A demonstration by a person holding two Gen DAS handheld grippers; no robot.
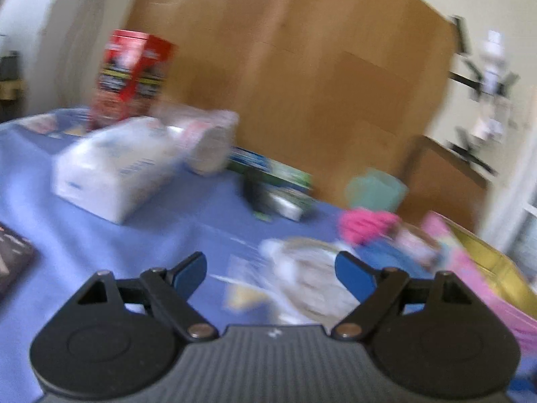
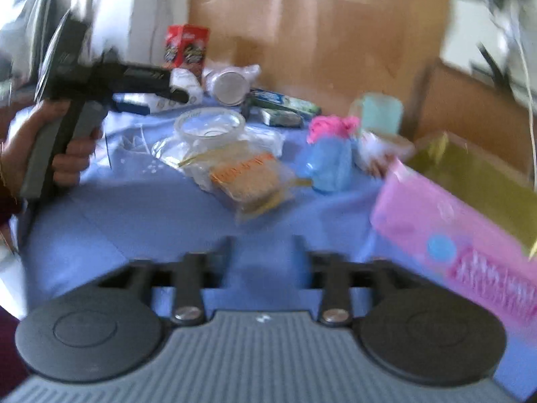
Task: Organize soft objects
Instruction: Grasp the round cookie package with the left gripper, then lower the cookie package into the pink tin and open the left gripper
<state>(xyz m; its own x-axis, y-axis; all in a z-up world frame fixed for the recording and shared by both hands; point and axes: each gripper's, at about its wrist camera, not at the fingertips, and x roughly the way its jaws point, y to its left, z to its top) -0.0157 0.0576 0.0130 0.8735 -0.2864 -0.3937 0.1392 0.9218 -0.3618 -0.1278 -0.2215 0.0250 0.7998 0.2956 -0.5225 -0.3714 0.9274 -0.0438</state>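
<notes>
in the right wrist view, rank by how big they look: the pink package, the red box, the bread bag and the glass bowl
1. pink package, though it lies nearest the camera, which inflates it
2. bread bag
3. glass bowl
4. red box, farthest back, so it may only look smallest

Blur softens all the edges.

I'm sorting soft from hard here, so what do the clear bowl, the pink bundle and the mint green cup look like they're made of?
Clear bowl: likely thin transparent plastic, glossy; the blue cloth shows through it.
Pink bundle: looks like soft fabric or yarn, matte and lumpy, though blur hides the weave.
Mint green cup: probably matte plastic, with smooth, slightly translucent walls; silicone is also possible.
</notes>
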